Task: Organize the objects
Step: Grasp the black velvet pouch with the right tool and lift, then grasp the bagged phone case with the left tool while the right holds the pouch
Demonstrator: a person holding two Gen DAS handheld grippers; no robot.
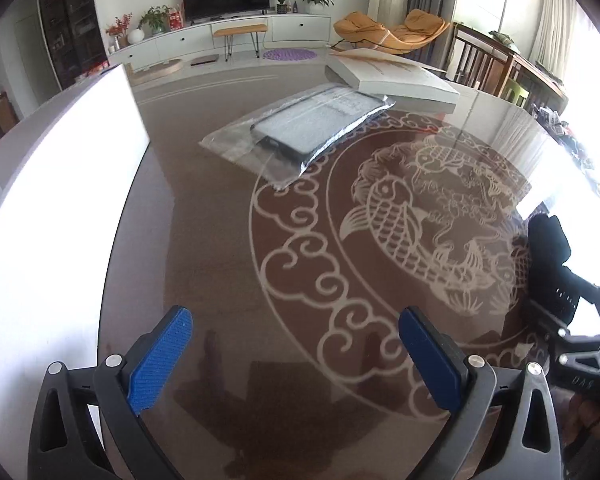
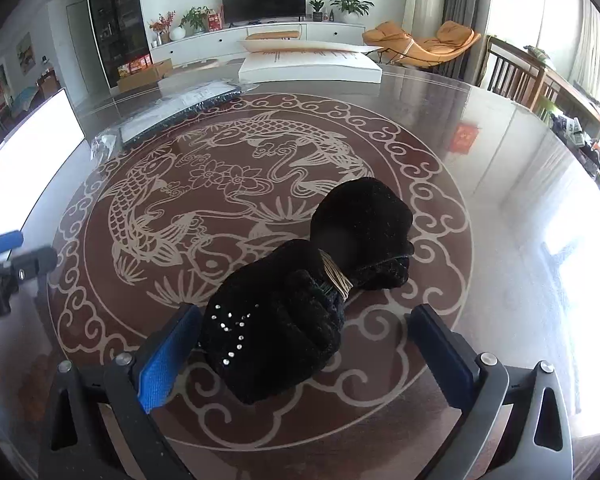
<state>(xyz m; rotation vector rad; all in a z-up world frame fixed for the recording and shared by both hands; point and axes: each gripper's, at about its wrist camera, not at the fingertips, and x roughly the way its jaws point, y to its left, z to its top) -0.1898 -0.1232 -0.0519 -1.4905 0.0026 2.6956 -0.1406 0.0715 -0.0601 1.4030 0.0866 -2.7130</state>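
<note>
A black fuzzy bundle [image 2: 316, 280], tied at its middle with a tan cord, lies on the round glass table [image 2: 480, 152]. My right gripper [image 2: 304, 332] is open, its blue pads on either side of the bundle's near end, the left pad close to it. My left gripper [image 1: 296, 332] is open and empty over the table. A dark flat item in a clear plastic bag [image 1: 312, 128] lies ahead of it; it also shows in the right wrist view [image 2: 180, 108]. A white flat box [image 1: 396, 80] lies behind the bag, also in the right wrist view [image 2: 308, 66].
A large bright white panel [image 1: 52, 200] stands at the table's left edge. The right gripper's body [image 1: 572, 312] shows at the right of the left wrist view. Small clutter [image 2: 580, 132] sits at the far right. Chairs, a TV cabinet and a lounge chair stand beyond.
</note>
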